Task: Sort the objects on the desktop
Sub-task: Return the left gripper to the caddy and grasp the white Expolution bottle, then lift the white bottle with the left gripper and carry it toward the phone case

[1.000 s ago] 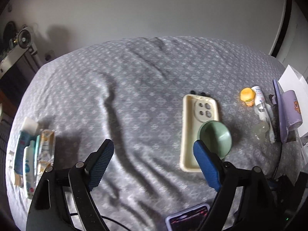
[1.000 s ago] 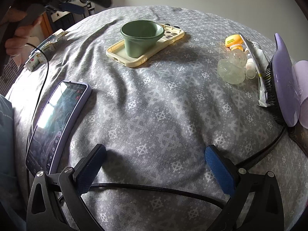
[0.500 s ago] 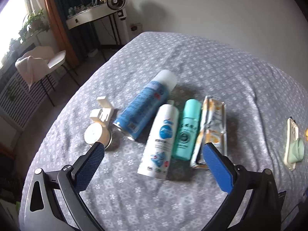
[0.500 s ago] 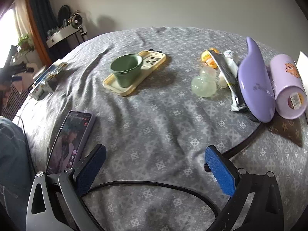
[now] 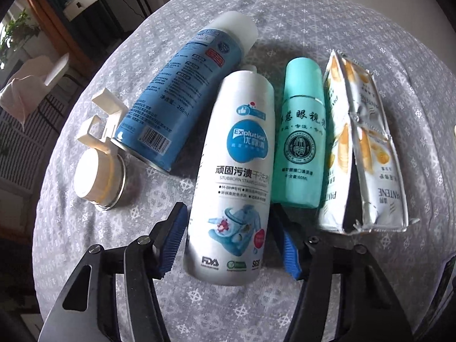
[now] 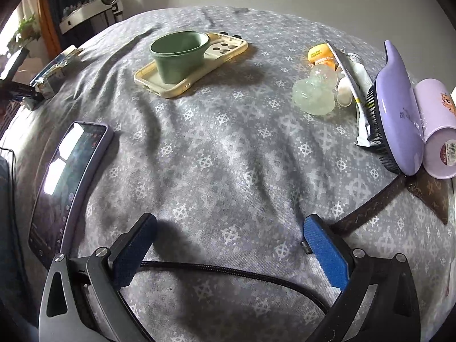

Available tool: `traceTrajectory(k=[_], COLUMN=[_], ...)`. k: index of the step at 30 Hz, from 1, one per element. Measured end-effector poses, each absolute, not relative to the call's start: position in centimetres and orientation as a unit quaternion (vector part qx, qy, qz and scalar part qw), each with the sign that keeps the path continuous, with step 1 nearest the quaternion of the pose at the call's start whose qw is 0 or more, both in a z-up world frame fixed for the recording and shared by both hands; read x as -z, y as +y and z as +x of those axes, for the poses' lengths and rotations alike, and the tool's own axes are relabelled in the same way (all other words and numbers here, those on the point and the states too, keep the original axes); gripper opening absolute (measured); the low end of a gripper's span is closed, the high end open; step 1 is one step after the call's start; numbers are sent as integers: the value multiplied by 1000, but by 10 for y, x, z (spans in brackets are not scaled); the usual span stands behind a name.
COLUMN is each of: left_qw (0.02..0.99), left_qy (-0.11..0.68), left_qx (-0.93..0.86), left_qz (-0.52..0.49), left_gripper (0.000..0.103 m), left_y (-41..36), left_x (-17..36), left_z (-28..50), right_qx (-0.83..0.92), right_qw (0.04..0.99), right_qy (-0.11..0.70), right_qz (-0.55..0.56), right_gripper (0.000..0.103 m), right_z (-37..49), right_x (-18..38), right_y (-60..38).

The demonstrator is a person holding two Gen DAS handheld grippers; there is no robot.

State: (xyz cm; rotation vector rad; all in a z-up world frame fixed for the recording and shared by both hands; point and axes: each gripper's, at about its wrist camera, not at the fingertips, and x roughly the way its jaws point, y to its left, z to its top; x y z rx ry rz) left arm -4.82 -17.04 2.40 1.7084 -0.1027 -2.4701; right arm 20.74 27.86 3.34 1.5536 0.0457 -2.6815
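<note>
In the left wrist view my left gripper straddles the base of a white stain-remover bottle lying on the grey cloth; the jaws are close on both sides, a thin gap shows on the left. Beside it lie a blue spray can, a teal bottle, shampoo sachets and a white cap. In the right wrist view my right gripper is open and empty above the cloth. Ahead stand a green cup on a cream phone case.
A lit phone lies left of the right gripper. A black cable runs under it. At right lie a purple hairbrush, a lilac tumbler, a clear bottle, a tube and an orange jar.
My left gripper swung left from the phone case to the bottles, moved in close, and narrowed its jaws around the white bottle. The right gripper's view shifted slightly; it stays open.
</note>
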Motion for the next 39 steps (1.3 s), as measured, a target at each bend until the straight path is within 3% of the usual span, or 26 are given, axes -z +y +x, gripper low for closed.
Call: traceTrajectory(k=[3,7,23,31,34,39], left_qw=[68,64,70,-8,-50,-138], left_qy=[-37,-59,-84,-83,-72,-66], left_qx=[831,840,907,926,926,922], left_qz=[551,535,406,368,366,356], left_gripper=[59,45,43,40,4,4], left_y=[-169,-159,-127,-74,-36,41], left_x=[-24,-26,-98,-144,-159,-187], left_z=[-50,-47,-7,12,3,-10], right_qx=[865,866,866,867,867,867], right_qw=[21,22,23,23,24,26], right_qy=[16,15,15,14,13,12], right_qz=[501,499,499,498,498,497], right_gripper=[103,103,103,103,103,103], right_z=[205,208,207,206,206,204], right_x=[-31,-31,-32,-31,-31,-32], right_y=[279,280,280,280,280,280])
